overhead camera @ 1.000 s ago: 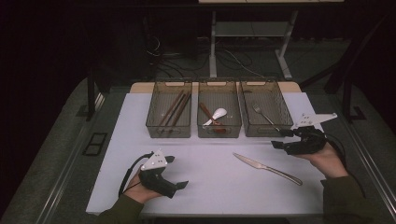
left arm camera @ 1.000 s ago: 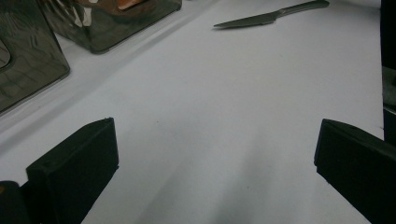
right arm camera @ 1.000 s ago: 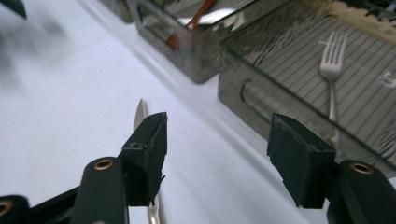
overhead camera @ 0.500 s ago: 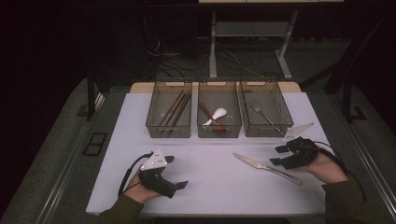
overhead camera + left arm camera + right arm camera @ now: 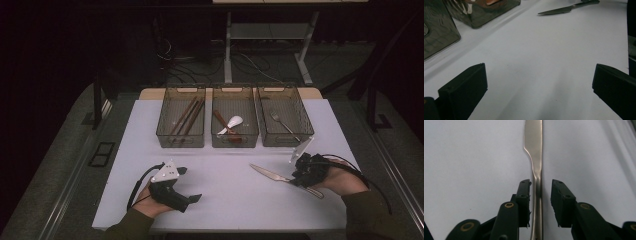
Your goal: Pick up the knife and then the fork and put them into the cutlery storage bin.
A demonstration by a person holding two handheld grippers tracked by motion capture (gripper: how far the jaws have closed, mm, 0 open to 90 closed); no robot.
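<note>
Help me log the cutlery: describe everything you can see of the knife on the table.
The knife is a one-piece table knife of what looks like plain silver metal, lying flat on the white table, blade toward the left, in front of the trays. The right gripper straddles its handle near the blade; its jaws have just been closing, a small gap still showing at the right jaw.

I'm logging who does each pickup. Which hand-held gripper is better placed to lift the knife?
Right. The right hand-held gripper already straddles the knife handle, its jaws having just been closing, a gap left on one side. The left hand-held gripper sits open, well away from it.
</note>
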